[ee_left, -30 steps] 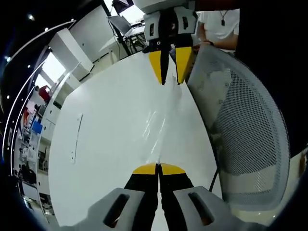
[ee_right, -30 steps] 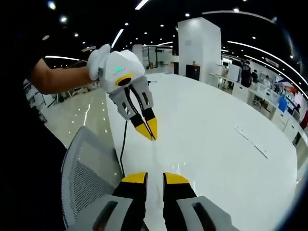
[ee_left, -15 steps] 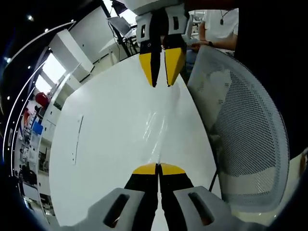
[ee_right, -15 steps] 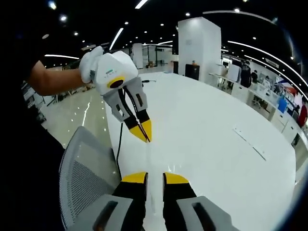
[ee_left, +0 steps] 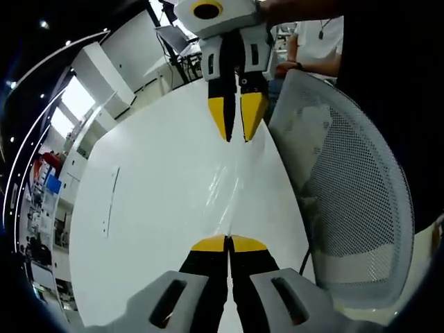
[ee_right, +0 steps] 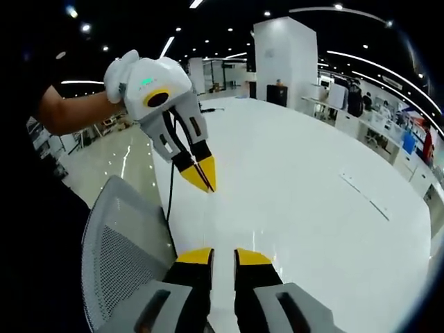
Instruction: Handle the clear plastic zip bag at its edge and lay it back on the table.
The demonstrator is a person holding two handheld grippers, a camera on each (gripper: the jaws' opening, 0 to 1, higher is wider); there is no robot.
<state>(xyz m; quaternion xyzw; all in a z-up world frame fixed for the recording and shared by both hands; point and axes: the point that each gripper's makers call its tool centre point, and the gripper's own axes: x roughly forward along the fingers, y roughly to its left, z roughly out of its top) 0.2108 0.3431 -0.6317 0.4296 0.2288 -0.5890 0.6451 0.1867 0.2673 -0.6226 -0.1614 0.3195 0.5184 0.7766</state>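
Pinching the clear zip bag (ee_left: 225, 191) edge, left gripper (ee_left: 228, 242) jaws closed.

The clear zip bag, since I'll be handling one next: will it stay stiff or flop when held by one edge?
Probably floppy: from the shut left gripper the clear zip bag shows as a thin rippled sheen over the table. Likely very light, and its glossy film may be slippery.

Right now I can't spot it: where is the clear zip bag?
In the left gripper view, the clear zip bag stretches over the white table, pinched by the left gripper.
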